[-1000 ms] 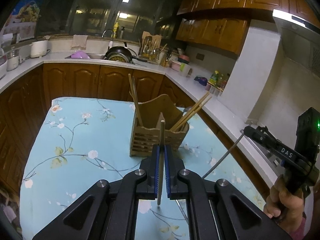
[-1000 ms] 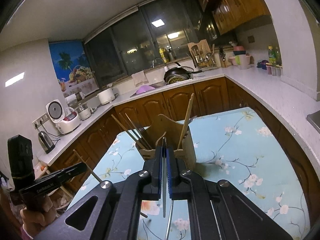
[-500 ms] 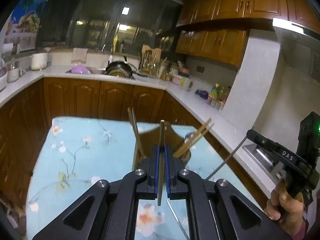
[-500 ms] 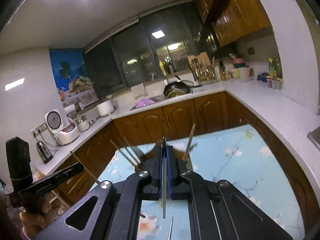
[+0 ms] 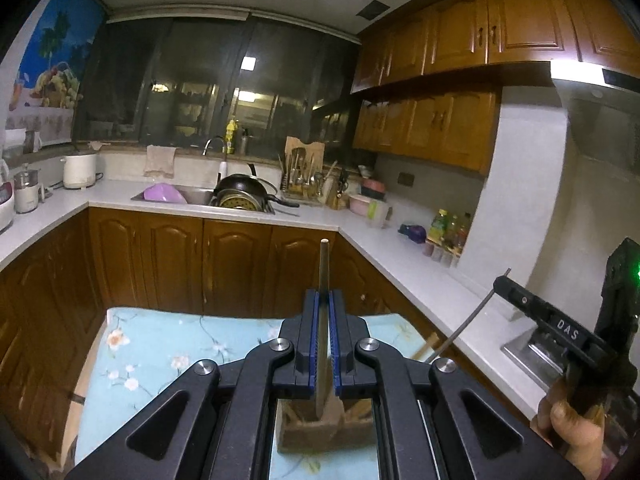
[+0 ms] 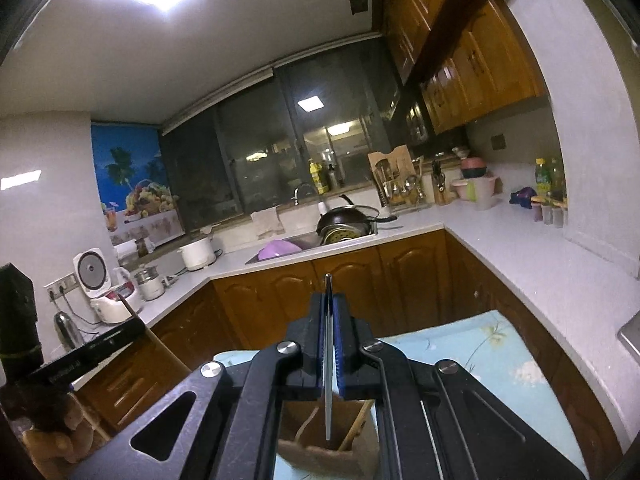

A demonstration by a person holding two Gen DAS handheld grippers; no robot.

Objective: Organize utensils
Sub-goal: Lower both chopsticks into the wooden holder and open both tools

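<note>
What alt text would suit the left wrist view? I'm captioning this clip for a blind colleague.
The left tool is shut on a wooden chopstick, held above a wooden utensil holder on a floral tablecloth. At right, a hand holds the right tool, gripping a thin metal utensil. Behind is a kitchen counter.

Open air lies ahead of both tongs, the brown cabinets and white counter well apart. Directly below them, the wooden utensil holder stands on the floral tablecloth.
</note>
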